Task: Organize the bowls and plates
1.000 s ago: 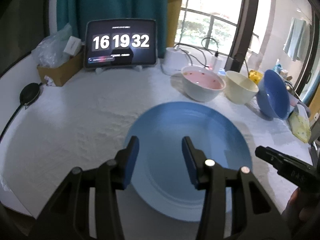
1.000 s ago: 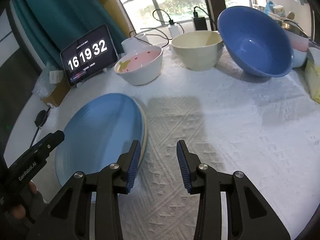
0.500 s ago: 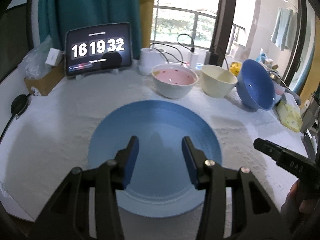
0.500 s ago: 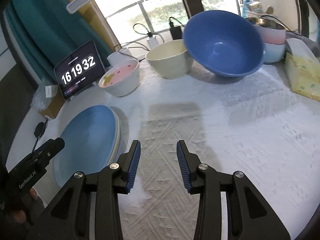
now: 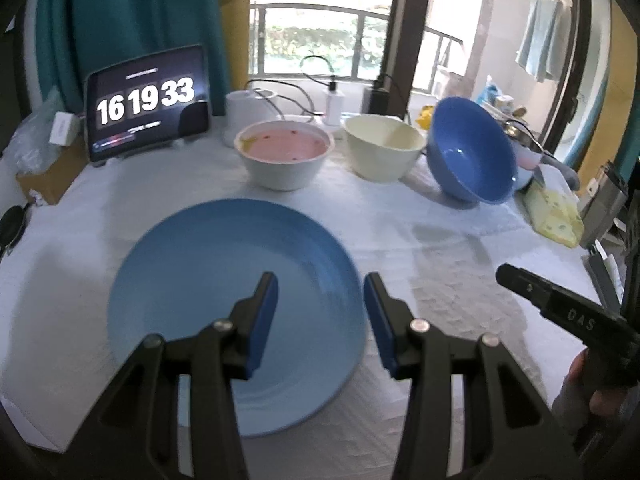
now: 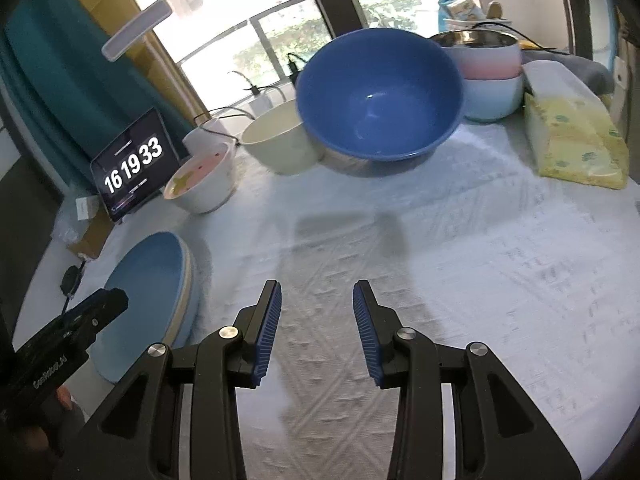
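White textured cloth (image 6: 460, 280) covers my whole work surface. Nearest, my left gripper (image 5: 320, 312) hangs spread and empty above the blue plate (image 5: 192, 280), which lies on top of a cream plate (image 6: 185, 304). My right gripper (image 6: 316, 320) is likewise parted, holding nothing, over bare cloth. Farther back I see the pink-lined bowl (image 5: 285, 160), cream bowl (image 5: 382, 152) and tilted blue bowl (image 6: 380, 92) in a row, then the clock tablet (image 5: 148, 104).
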